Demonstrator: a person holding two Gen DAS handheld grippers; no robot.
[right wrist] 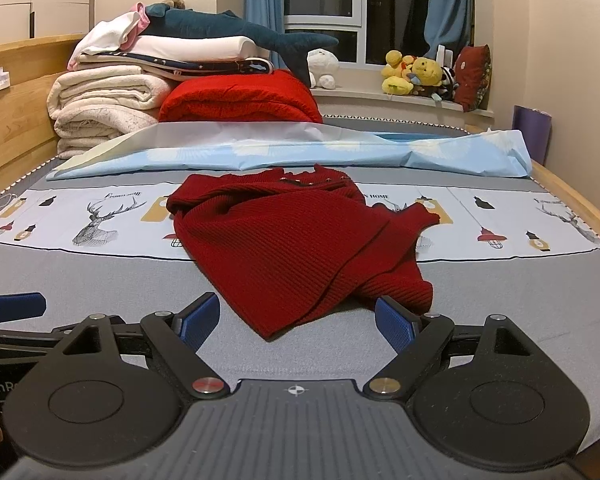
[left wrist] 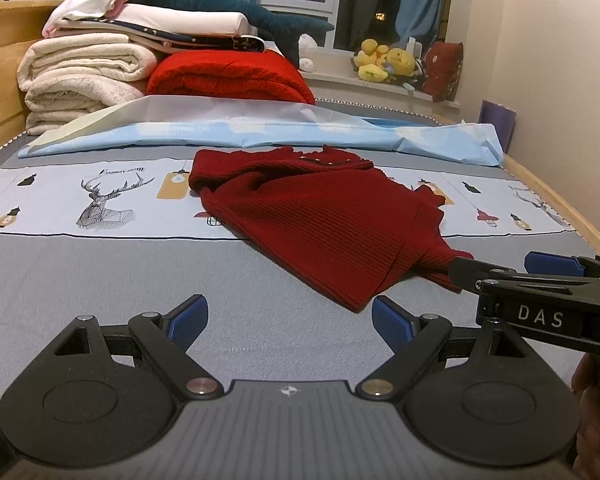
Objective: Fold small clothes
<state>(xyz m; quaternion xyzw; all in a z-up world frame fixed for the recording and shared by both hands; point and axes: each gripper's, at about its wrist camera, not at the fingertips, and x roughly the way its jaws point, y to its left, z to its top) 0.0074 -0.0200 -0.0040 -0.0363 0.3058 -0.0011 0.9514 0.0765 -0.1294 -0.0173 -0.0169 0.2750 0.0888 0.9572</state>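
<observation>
A dark red ribbed knit garment [left wrist: 320, 216] lies crumpled and partly folded on the bed sheet [left wrist: 120, 272]; it also shows in the right wrist view [right wrist: 296, 240]. My left gripper [left wrist: 290, 322] is open and empty, just short of the garment's near corner. My right gripper [right wrist: 298, 320] is open and empty, its fingers either side of the garment's near tip. The right gripper also shows from the side at the right of the left wrist view [left wrist: 540, 288], beside the garment's lower right sleeve end.
A folded light blue sheet [right wrist: 300, 152] lies across the bed behind the garment. Stacked cream blankets [right wrist: 100, 108], a red quilt [right wrist: 240, 100] and a blue shark toy [right wrist: 228, 32] sit at the back left. Wooden bed rails [right wrist: 580, 204] run along both sides.
</observation>
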